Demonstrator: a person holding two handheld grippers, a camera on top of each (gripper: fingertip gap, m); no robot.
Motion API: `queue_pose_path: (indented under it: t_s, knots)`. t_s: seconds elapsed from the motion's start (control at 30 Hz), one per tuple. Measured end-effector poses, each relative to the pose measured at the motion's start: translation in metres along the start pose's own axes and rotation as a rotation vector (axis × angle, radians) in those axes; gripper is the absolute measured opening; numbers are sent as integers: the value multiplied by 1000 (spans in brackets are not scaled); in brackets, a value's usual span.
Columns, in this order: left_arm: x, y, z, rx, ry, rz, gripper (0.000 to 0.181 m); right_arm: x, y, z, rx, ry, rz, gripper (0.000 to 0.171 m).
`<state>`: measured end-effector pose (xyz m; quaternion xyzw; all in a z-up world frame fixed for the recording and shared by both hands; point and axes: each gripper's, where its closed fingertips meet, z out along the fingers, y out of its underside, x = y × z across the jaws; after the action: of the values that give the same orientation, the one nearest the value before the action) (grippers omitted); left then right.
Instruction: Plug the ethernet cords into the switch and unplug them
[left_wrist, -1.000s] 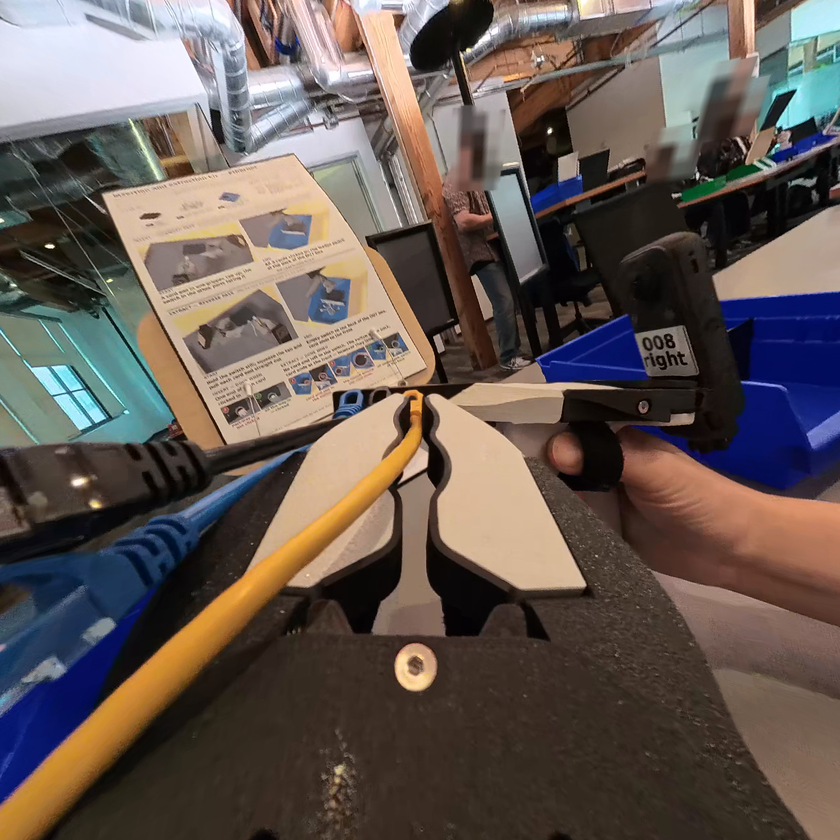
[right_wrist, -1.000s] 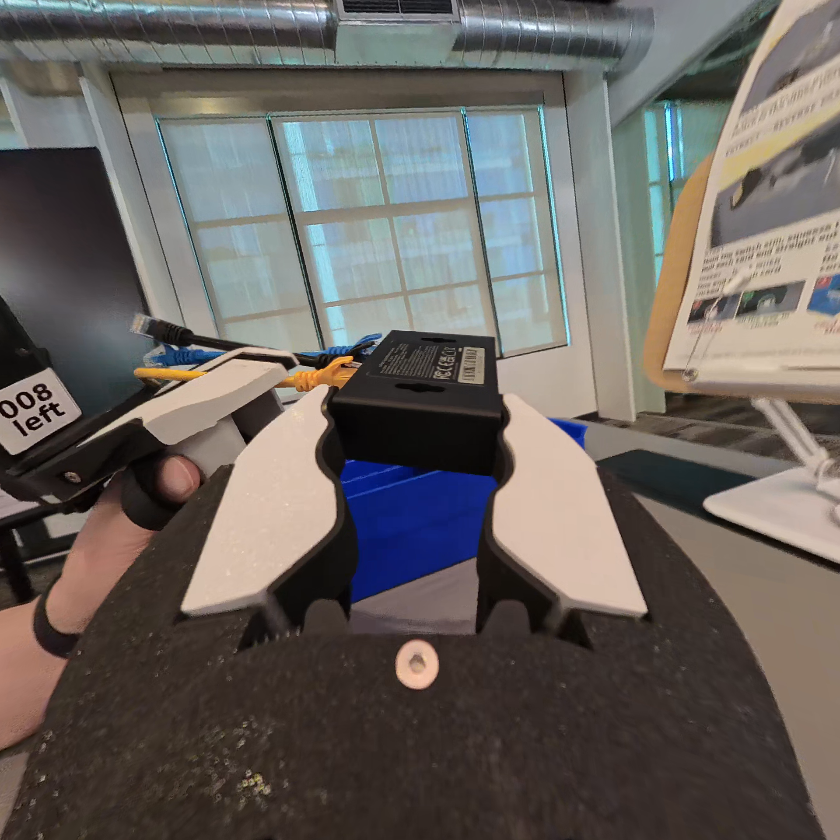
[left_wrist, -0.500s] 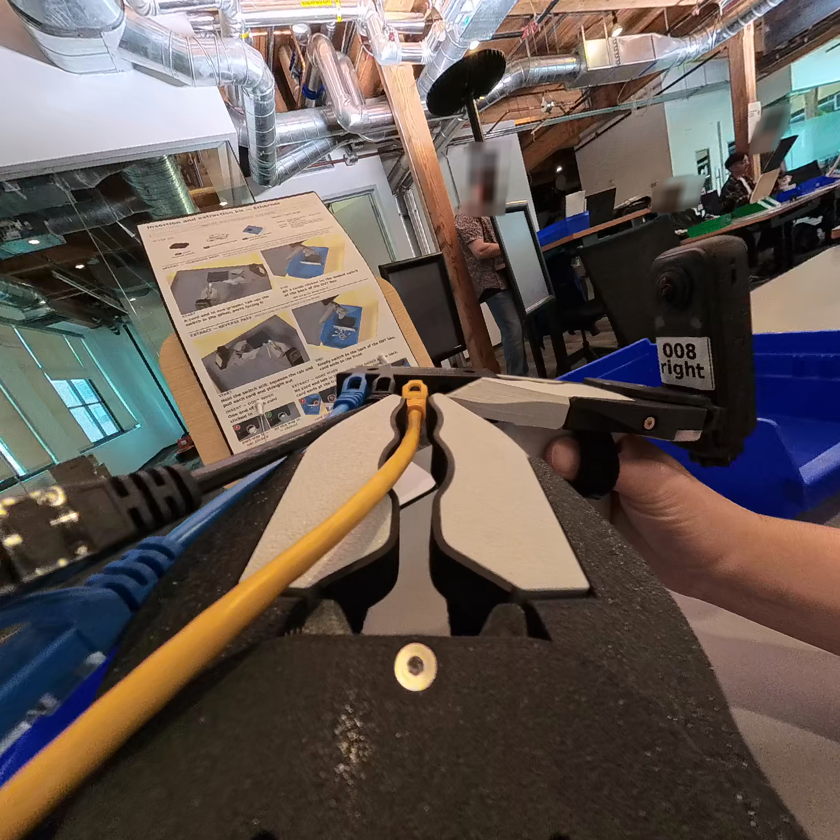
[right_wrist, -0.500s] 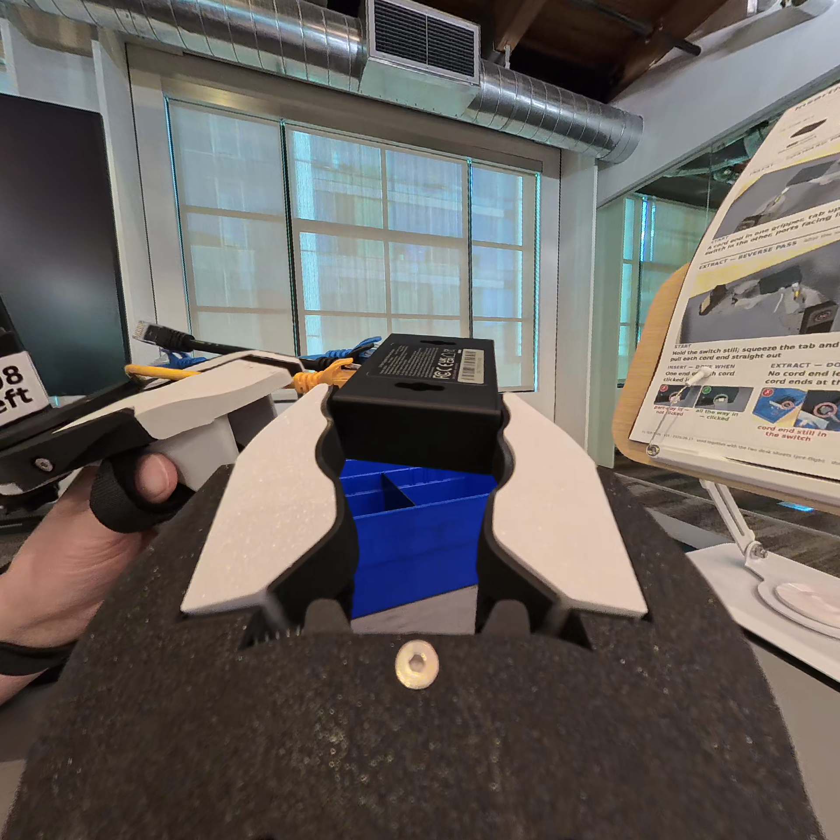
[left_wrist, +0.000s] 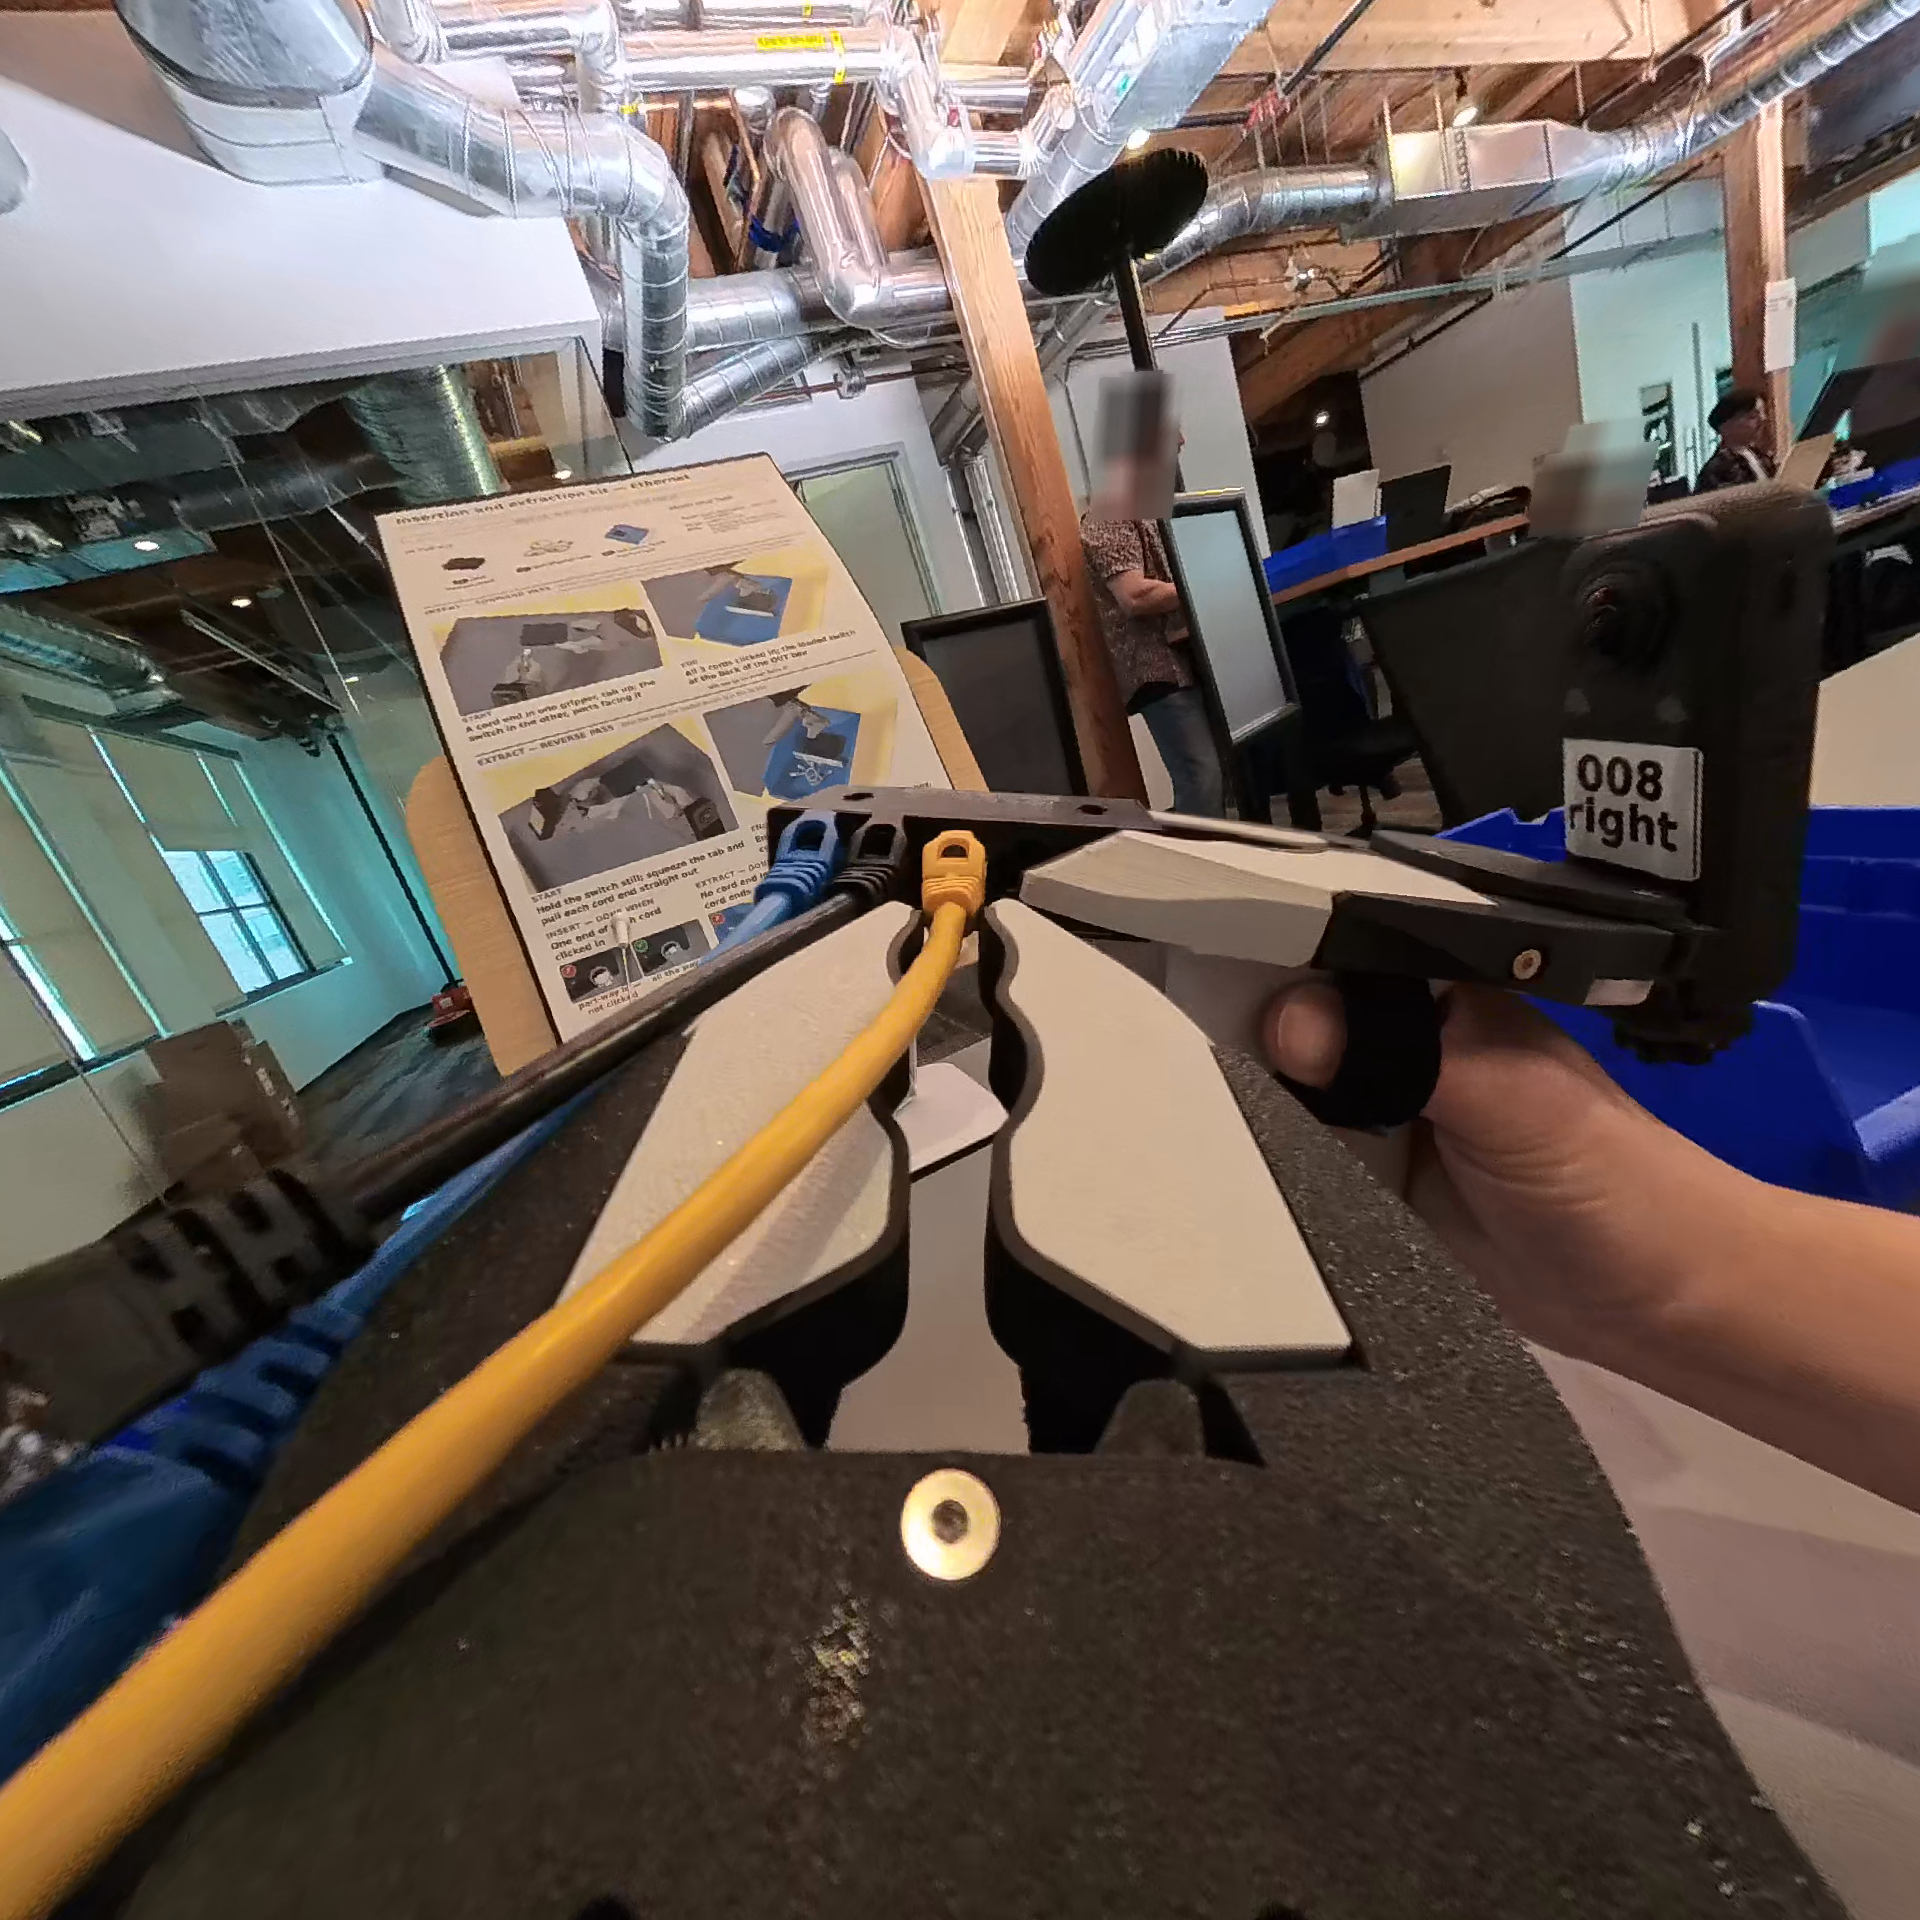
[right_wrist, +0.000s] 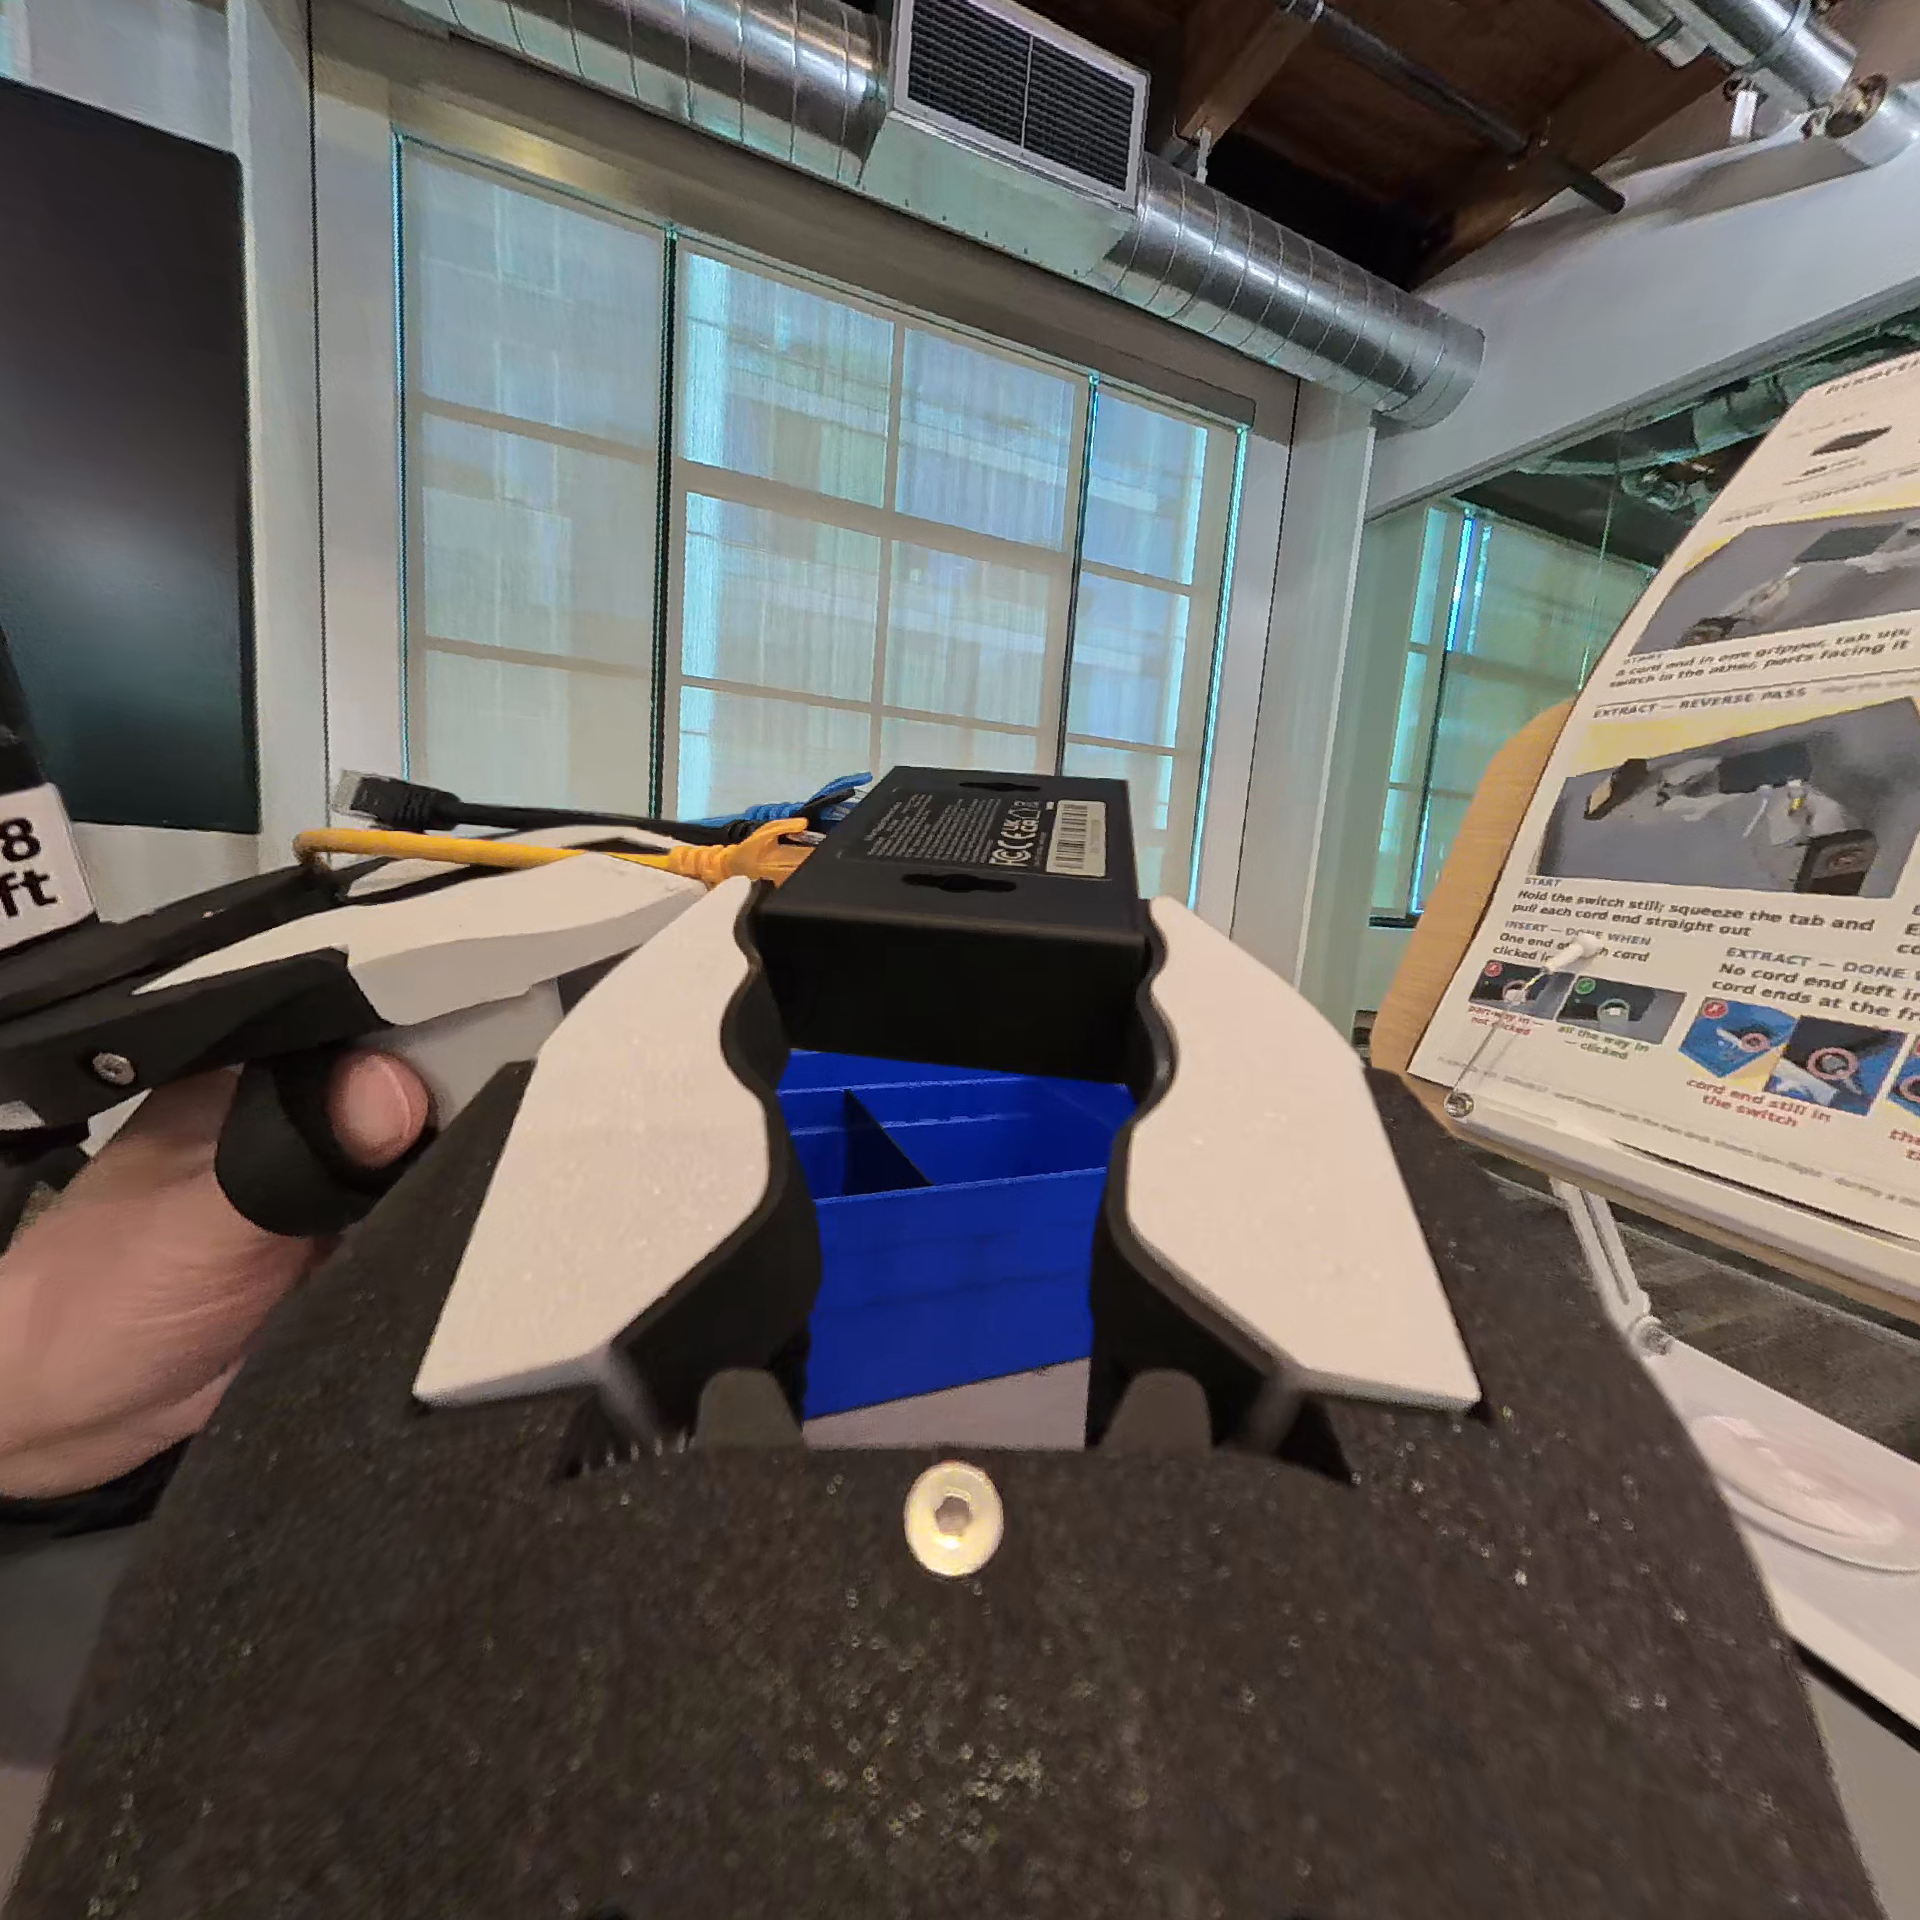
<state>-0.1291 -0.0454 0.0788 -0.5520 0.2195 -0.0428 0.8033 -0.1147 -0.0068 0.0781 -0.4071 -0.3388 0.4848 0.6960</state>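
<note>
Right claw (right_wrist: 951, 997) clenches light, rigid switch (right_wrist: 961, 883); left claw (left_wrist: 940, 935), parted, straddles limp yellow cord (left_wrist: 831, 1081); best hold: boot beside switch.

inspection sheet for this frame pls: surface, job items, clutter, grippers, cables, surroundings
Surface: grey table, mostly hidden.
Job's things: black switch held in the air; blue, black and yellow connectors sit at its ports.
Clutter: blue divided bin; instruction sheet on a stand.
Grippers: right gripper shut on the switch; left gripper slightly apart around the yellow cord, grip unclear.
Cables: free black plug sticks out.
Surroundings: windows, ceiling ducts, a person standing by a wooden post.
</note>
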Motion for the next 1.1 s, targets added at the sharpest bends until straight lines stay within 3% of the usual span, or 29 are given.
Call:
queue_pose_path:
  t_s: [0.4, 1.1]
  knots:
    - [-1, -2, 0, 16, 13, -9, 9, -1, -3, 1, 5, -4, -30, 63]
    - [-5, -2, 0, 4, 55, -6, 9, -6, -3, 4, -150, 32, -148, 62]
